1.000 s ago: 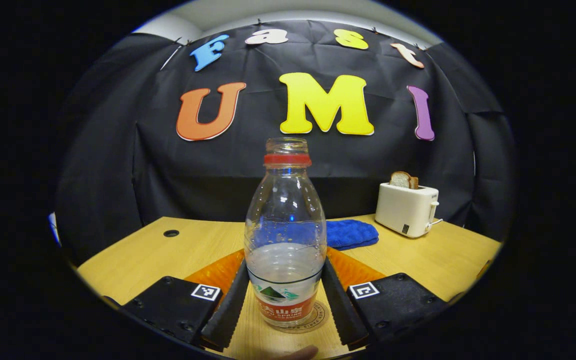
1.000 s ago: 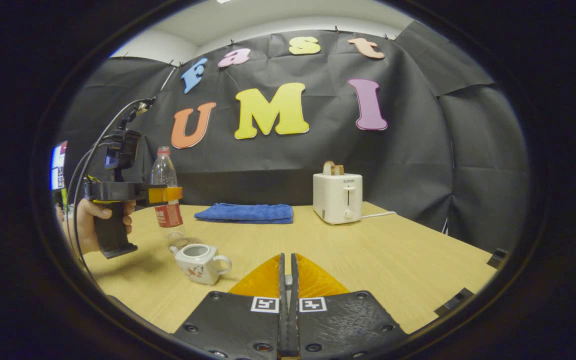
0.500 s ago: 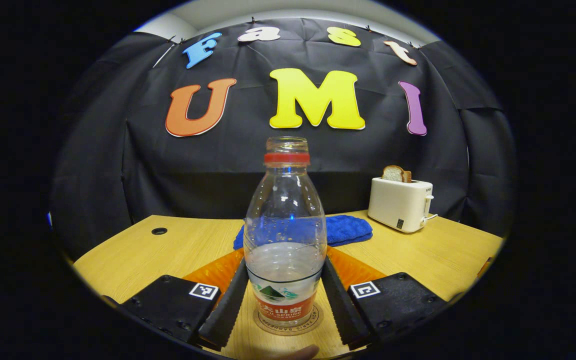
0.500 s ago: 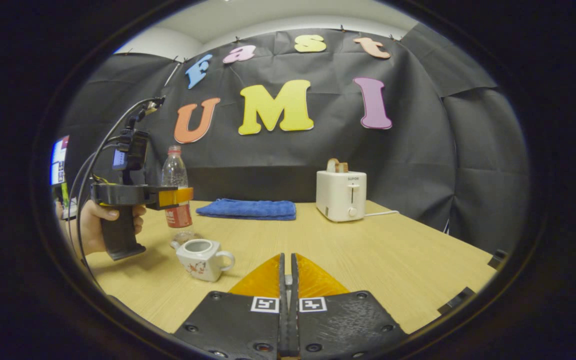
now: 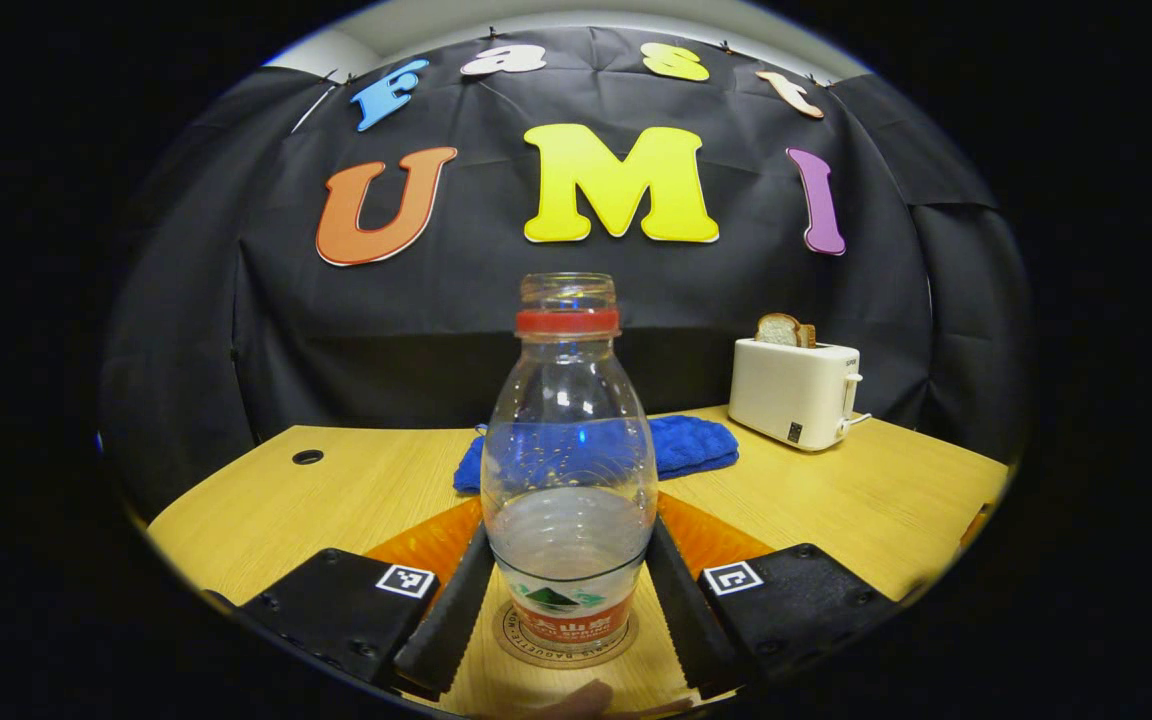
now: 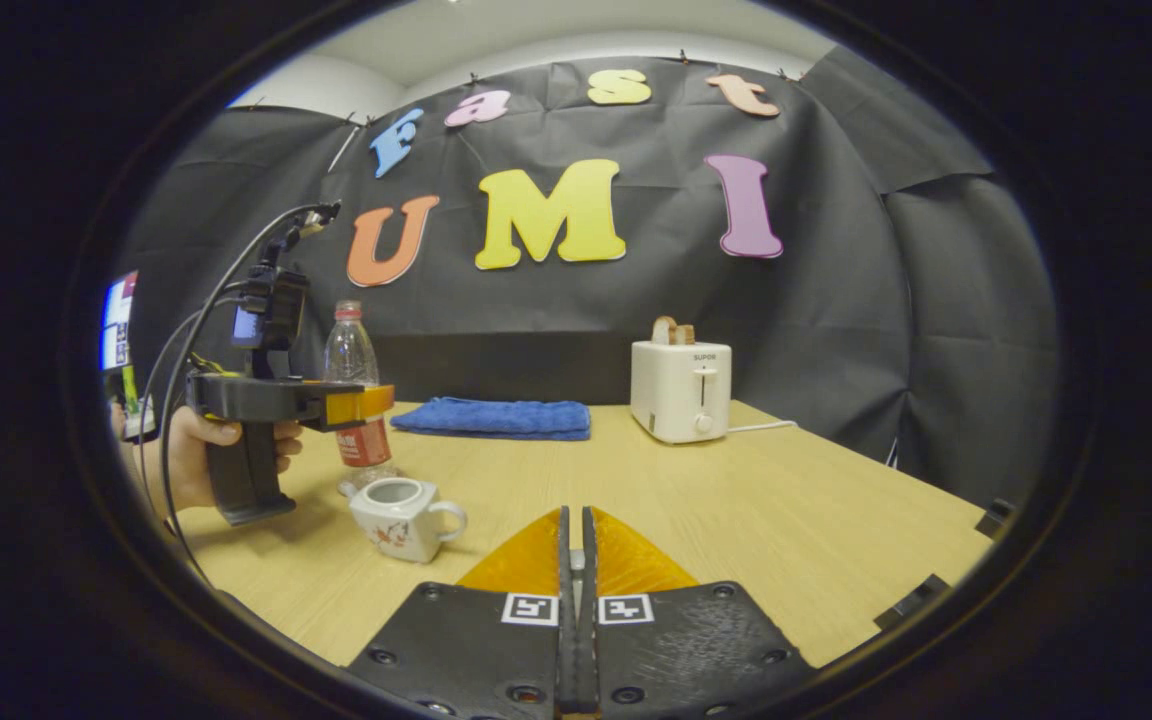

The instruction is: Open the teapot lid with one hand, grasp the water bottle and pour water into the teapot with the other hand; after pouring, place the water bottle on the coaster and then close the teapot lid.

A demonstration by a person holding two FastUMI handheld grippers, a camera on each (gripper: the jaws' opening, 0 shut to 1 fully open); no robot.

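Note:
A clear water bottle (image 5: 571,470) with a red neck ring, no cap and some water stands upright on a round coaster (image 5: 526,645). My left gripper (image 5: 571,535) is shut on its lower body, one finger on each side. The right gripper view shows the same bottle (image 6: 354,360) in the left gripper (image 6: 361,405), held by a hand (image 6: 191,460). A white teapot (image 6: 398,515) stands lidless in front of the bottle. My right gripper (image 6: 576,515) is shut to a narrow slit, above the table and right of the teapot; I cannot see anything between its fingers.
A folded blue towel (image 5: 681,445) lies behind the bottle. A white toaster (image 5: 794,392) with bread in it stands at the back right. The wooden table (image 6: 786,520) has a cable hole (image 5: 307,457) at the back left.
The left gripper has come down with the bottle, whose base now sits on the coaster. The right gripper has barely moved and stays shut.

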